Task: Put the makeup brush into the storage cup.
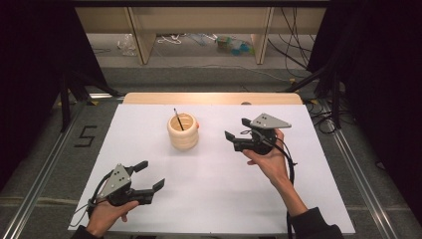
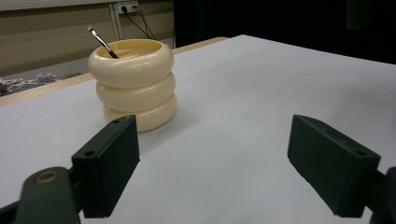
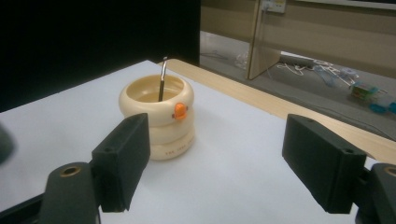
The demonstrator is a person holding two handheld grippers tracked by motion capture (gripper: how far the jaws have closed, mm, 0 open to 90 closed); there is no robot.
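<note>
- While both hands are kept clear of the centre, a cream ringed pen holder (image 1: 182, 131) is seen upright on the white table (image 1: 214, 194), towards its far edge and a little left of the middle.
- Inside the holder, a thin dark brush (image 1: 178, 119) is leaned against the rim with its pale tip upward; it is judged to be the object of the work, since it is the sole item stored there.
- An orange beak-like knob (image 3: 179, 111) is carried on the holder's top ring, on the side turned towards the right gripper.
- To the holder's right, the right gripper (image 1: 238, 129) is held above the table and aimed at the holder, near it but apart from it; its jaws are spread wide with nothing between them, a stance that would suit a reach for the brush or the holder's wall.
- By the near left corner, the left gripper (image 1: 151, 176) is kept low, well apart from the holder, and its jaws are likewise parted and empty; it appears to be parked there so that the other hand is given room.
- In both gripper views the holder is framed between the black jaw pads (image 2: 112, 163), which suggests that each tool is pointed at it on purpose.
- Beyond the table, cables and loose clutter (image 1: 233, 45) are left on the floor beneath a wooden shelf unit.
</note>
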